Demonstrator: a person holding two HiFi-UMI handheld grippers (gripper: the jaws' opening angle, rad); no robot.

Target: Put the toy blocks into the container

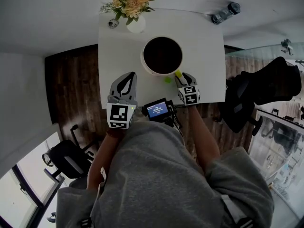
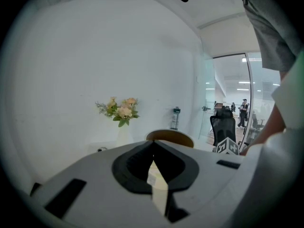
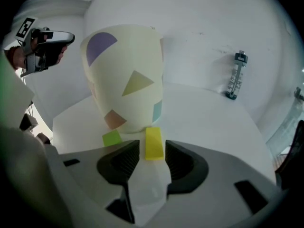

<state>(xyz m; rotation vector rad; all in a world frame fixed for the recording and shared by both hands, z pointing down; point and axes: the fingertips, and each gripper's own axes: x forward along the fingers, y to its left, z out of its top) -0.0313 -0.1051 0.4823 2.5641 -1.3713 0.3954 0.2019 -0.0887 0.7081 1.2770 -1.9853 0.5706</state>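
Observation:
A cream container (image 1: 162, 55) with coloured shapes on its wall (image 3: 128, 75) stands in the middle of the white table (image 1: 209, 65). A yellow block (image 3: 153, 143) lies on the table against the container's base, with a green block (image 3: 112, 138) just left of it. My right gripper (image 3: 153, 153) is tilted down over the yellow block (image 1: 178, 73), which lies between its tips; the right pad is close against it and a thin gap shows at the left pad. My left gripper (image 1: 130, 75) hovers left of the container, shut and empty.
At the table's far edge stand a white vase of flowers (image 1: 136, 22) and a small round object (image 1: 113, 23). A water bottle (image 1: 226, 12) lies at the far right corner. Black office chairs (image 1: 266, 87) stand right of the table on the wood floor.

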